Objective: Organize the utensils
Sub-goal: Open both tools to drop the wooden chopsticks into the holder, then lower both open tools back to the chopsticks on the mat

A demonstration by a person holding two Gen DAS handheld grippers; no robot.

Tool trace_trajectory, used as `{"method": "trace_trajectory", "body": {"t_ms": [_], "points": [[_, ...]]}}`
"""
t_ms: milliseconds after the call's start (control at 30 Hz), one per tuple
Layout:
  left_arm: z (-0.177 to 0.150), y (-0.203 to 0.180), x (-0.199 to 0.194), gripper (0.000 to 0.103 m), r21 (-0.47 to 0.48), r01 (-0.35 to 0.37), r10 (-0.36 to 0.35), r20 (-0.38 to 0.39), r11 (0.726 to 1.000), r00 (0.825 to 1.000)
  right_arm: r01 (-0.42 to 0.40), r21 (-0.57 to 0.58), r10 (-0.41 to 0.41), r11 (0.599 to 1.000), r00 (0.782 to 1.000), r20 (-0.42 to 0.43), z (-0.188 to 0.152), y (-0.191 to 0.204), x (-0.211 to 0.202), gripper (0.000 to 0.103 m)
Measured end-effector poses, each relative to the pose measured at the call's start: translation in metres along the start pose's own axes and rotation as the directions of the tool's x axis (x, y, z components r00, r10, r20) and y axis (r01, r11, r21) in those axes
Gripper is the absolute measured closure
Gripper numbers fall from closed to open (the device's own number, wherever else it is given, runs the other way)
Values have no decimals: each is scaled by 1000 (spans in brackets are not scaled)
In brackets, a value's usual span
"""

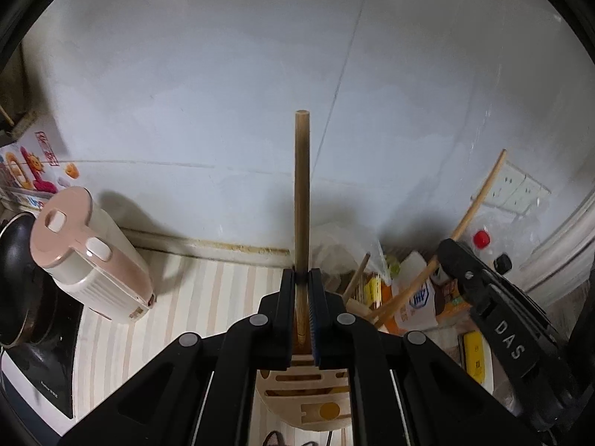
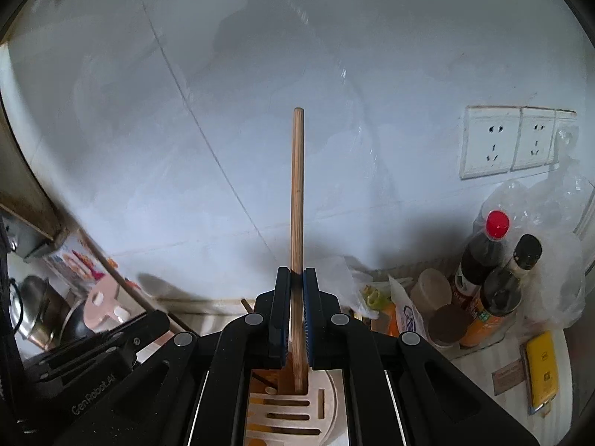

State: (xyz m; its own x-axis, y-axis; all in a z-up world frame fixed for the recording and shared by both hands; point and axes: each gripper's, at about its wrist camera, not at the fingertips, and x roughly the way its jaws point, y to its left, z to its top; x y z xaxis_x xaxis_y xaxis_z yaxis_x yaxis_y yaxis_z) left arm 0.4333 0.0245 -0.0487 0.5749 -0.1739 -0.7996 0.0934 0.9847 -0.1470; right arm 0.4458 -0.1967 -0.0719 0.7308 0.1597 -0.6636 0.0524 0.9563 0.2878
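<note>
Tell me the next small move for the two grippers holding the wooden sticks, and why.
Probably lower both. The left gripper clamps one wooden stick, the right gripper another wooden stick. Each stick's lower end sits at a slot of the slotted utensil holder below, so easing them down should seat them.

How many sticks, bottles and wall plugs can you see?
Sticks held in grippers: 2
Bottles: 2
Wall sockets seen whole: 2
Total: 6

Matt wooden chopstick (image 1: 301, 200); smooth wooden slotted holder (image 2: 293, 414).
</note>
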Motion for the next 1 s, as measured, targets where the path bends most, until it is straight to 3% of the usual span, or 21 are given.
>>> {"method": "trace_trajectory", "body": {"t_ms": [133, 200, 267, 333, 400, 467, 567, 767, 1000], "points": [[-1, 4, -3, 93, -23, 7, -8, -43, 1000, 999, -32, -21, 29, 999, 993, -118, -6, -3, 15, 95], [-5, 6, -14, 88, -21, -16, 15, -36, 1000, 999, -33, -22, 29, 999, 991, -132, -9, -7, 12, 88], [-10, 9, -24, 65, -17, -37, 37, -16, 999, 999, -26, -12, 24, 1000, 990, -136, -13, -14, 5, 65], [-21, 18, -35, 46, -35, -47, 47, 1, 998, 999, -11, -1, 11, 1000, 991, -135, -17, -22, -4, 61], [-32, 26, -40, 38, -46, -70, 70, 10, 997, 997, 17, 10, -15, 1000, 990, -138, -23, -30, -15, 60], [-45, 34, -45, 20, -56, -98, 99, 12, 994, 995, 47, 28, -43, 999, 989, -138, -33, -42, -24, 56], [-62, 40, -48, 2, -58, -126, 128, 24, 990, 991, 92, 54, -84, 994, 986, -144, -51, -57, -39, 48], [-98, 42, -31, 0, -43, -173, 173, -15, 984, 985, 174, 87, -155, 981, 970, -189, -92, -82, -54, 37], [-152, 28, 12, 0, 30, -207, 209, -138, 978, 968, 254, 94, -212, 963, 924, -319, -152, -117, -44, 35]]}}
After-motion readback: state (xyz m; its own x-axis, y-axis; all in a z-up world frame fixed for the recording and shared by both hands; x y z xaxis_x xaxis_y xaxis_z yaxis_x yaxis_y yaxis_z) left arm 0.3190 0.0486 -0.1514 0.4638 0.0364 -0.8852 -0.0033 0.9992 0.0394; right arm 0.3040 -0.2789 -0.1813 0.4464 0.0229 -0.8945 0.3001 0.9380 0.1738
